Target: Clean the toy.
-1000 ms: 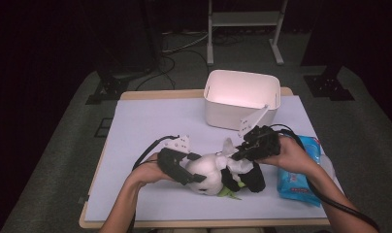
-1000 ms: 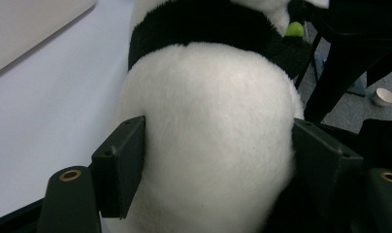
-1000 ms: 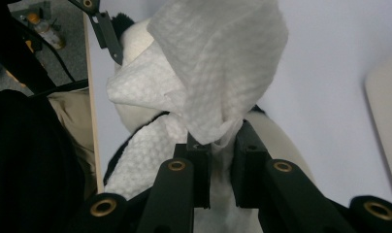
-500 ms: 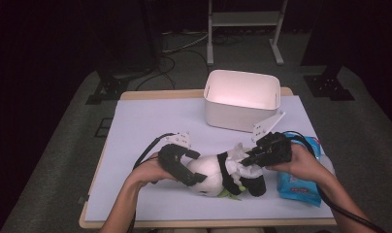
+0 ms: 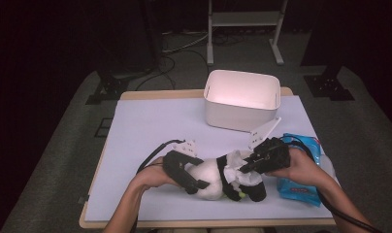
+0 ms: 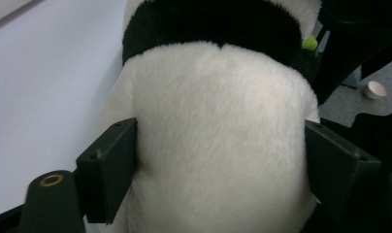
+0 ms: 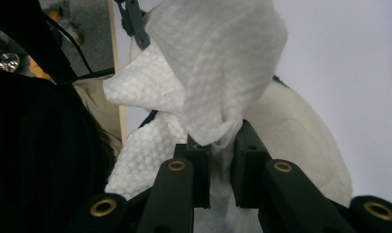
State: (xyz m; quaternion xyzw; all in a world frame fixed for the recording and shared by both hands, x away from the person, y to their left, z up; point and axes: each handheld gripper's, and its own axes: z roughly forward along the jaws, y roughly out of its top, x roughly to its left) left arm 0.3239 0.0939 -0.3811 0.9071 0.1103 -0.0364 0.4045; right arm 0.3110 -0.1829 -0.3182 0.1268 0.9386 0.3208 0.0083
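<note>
Right hand-held gripper (image 7: 218, 150) with wipe (image 7: 208, 73) mid-table.

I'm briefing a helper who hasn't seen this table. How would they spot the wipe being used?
Start at the white bin at the table's far edge, then come toward the person to the panda plush lying between both hands. The white wipe is the crumpled, dimpled sheet on the plush, pinched in the right gripper; the blue packet beside it is glossy instead.

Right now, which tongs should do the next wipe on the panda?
Right. The right tongs are shut on the white wipe, already against the panda plush. The left tongs straddle its white body, probably steadying it.
</note>
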